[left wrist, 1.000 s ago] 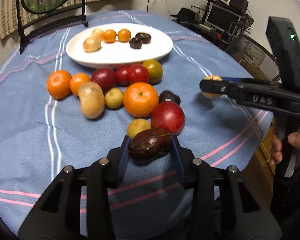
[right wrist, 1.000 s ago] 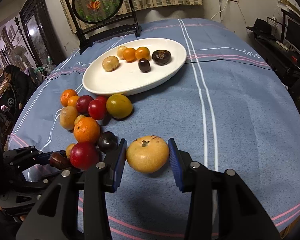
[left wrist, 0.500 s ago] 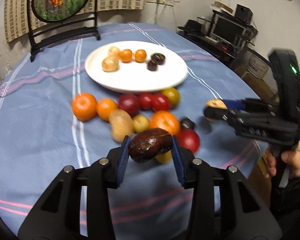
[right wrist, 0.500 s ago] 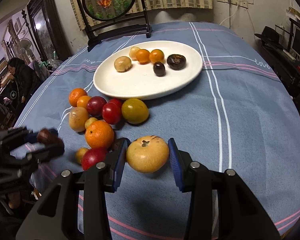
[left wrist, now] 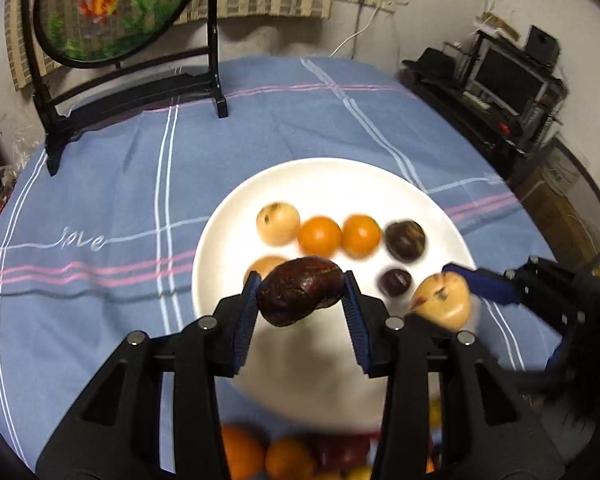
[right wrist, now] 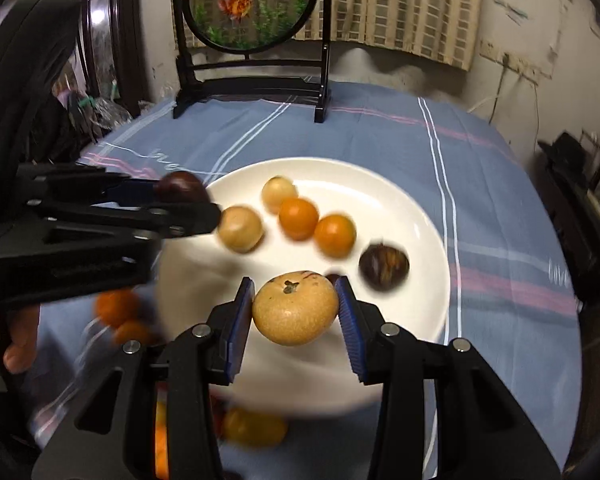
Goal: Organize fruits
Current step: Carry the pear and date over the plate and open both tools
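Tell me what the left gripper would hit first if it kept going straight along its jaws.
Probably the bare middle of the white plate, just short of the row of two orange fruits; the left gripper carries a dark brown fruit. Depth is uncertain.

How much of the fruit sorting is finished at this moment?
Partly done. Six fruits already lie on the white plate. In hand: the left gripper carries a dark brown fruit and the right gripper a tan fruit, both over the plate. Left: several blurred fruits on the blue tablecloth.

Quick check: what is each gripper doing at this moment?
Left gripper: closed on the dark brown fruit.
Right gripper: closed on the tan round fruit.
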`<action>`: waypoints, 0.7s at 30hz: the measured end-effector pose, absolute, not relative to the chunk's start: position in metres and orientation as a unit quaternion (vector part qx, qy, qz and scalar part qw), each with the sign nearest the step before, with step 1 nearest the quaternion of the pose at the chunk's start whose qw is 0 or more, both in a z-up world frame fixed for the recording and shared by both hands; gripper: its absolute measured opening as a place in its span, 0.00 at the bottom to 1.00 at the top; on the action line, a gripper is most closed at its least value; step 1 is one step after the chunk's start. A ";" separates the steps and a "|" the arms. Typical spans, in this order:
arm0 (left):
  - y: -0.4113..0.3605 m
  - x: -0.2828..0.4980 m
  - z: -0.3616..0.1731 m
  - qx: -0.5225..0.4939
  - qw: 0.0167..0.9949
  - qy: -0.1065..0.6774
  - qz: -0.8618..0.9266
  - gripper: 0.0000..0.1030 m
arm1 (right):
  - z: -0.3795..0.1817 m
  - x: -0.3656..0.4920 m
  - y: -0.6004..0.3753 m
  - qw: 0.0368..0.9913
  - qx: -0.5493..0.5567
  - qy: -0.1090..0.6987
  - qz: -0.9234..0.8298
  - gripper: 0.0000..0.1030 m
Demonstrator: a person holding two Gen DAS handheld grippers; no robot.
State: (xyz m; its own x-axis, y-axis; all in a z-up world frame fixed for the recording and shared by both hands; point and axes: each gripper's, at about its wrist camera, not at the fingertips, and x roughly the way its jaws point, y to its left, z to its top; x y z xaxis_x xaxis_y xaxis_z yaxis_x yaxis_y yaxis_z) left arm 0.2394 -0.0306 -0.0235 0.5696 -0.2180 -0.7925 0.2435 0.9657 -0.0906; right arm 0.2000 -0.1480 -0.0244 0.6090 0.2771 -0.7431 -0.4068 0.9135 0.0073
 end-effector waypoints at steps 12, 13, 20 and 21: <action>-0.031 0.273 -0.027 0.020 0.893 0.438 -0.101 0.73 | -0.036 0.231 -0.150 0.892 -0.073 0.408 0.182 0.63; -0.029 0.268 -0.023 0.022 0.896 0.432 -0.100 0.73 | -0.033 0.229 -0.151 0.892 -0.076 0.407 0.180 0.63; -0.011 0.207 -0.001 0.030 0.912 0.397 -0.097 0.90 | -0.013 0.181 -0.161 0.890 -0.070 0.412 0.181 0.63; -0.006 0.196 0.000 0.030 0.913 0.395 -0.094 0.90 | -0.013 0.170 -0.164 0.889 -0.064 0.415 0.182 0.63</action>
State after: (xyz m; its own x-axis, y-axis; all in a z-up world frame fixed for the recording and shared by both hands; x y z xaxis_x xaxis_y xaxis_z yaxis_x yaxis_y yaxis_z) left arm 0.1958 -0.0065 -0.0004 0.6703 -0.1472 -0.7273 0.1949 0.9807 -0.0189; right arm 0.1701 -0.1637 -0.0127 0.5894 0.2706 -0.7612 -0.3767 0.9256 0.0373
